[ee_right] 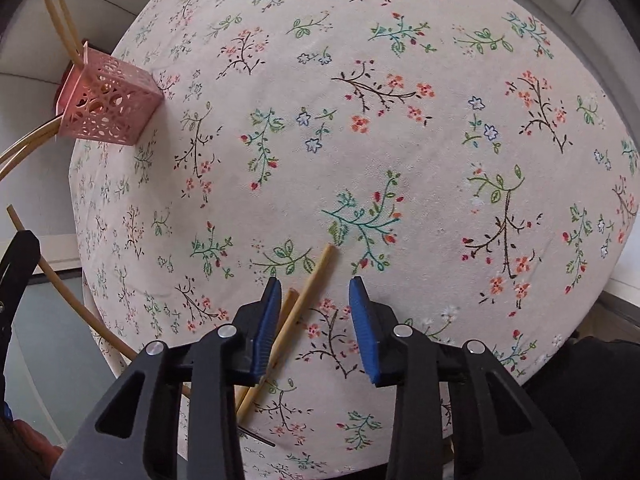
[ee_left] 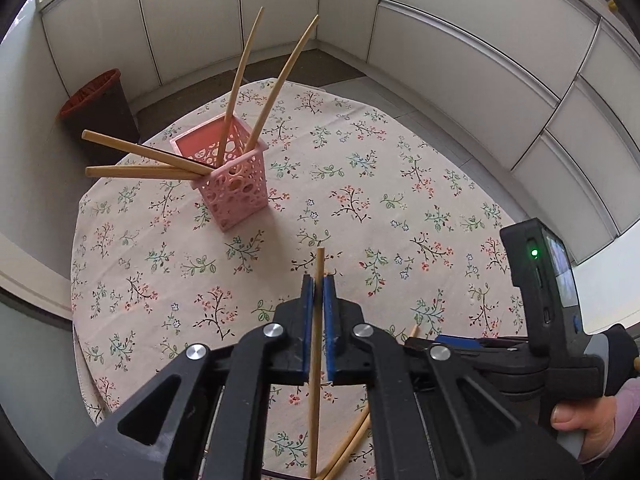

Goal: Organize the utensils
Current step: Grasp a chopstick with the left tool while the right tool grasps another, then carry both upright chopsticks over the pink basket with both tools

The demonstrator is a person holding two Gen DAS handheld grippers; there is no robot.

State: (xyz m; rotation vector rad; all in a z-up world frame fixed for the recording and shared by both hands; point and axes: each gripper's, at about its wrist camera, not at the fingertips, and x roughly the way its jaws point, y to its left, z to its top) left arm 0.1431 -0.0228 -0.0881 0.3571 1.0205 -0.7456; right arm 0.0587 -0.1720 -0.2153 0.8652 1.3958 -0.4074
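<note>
The left gripper (ee_left: 319,280) is gripping one wooden chopstick (ee_left: 316,360), its jaws clenched on the shaft with a short end projecting past the pads and the longer part trailing back toward the near edge of the left wrist view. The pink perforated holder (ee_left: 230,178) is standing on the floral-clothed desk (ee_left: 400,184), far and to the left of this gripper, and four chopsticks (ee_left: 148,160) are already leaning out of it. The right gripper (ee_right: 312,284) is pointing down over the near edge of the desk with its jaws partly apart and pressing on nothing; two loose chopsticks (ee_right: 308,300) are lying just beside its left pad, one of them reaching between the jaws. Judged by appearance, the sticks are light, stiff, thin and smooth, so they are likely to roll or pivot in a grip. Taking hold near mid-length, square across the shaft, is advisable, and one stick at a time.
</note>
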